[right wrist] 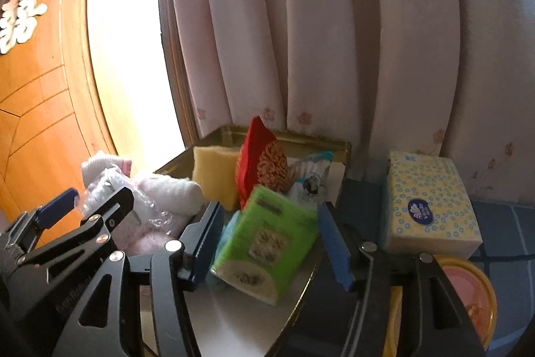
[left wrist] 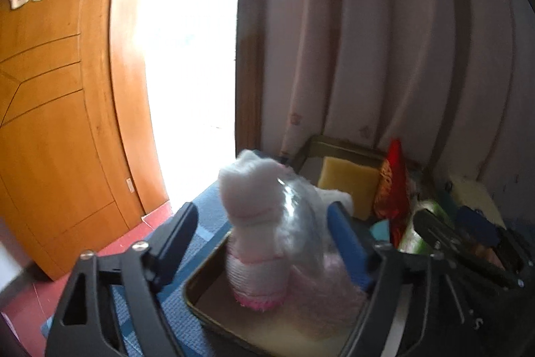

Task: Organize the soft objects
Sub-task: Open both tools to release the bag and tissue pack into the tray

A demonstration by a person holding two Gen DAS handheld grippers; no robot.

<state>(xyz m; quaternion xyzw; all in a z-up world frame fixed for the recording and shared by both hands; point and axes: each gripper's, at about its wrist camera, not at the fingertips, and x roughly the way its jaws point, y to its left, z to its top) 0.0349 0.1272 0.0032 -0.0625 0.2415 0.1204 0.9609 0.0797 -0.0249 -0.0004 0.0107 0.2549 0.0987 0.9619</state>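
The left gripper (left wrist: pixel 264 236) stands wide around the bagged socks (left wrist: pixel 267 223) in the tin (left wrist: pixel 200 300), its pads apparently clear, so the slick, crinkly bag could topple or slide against the sponge (left wrist: pixel 347 186). The right gripper (right wrist: pixel 271 240) brackets the glossy green tissue pack (right wrist: pixel 264 240); whether its pads press I cannot tell, and the tilted pack could slip.

Wooden door (left wrist: pixel 60 109), pink curtain (right wrist: pixel 334 39)
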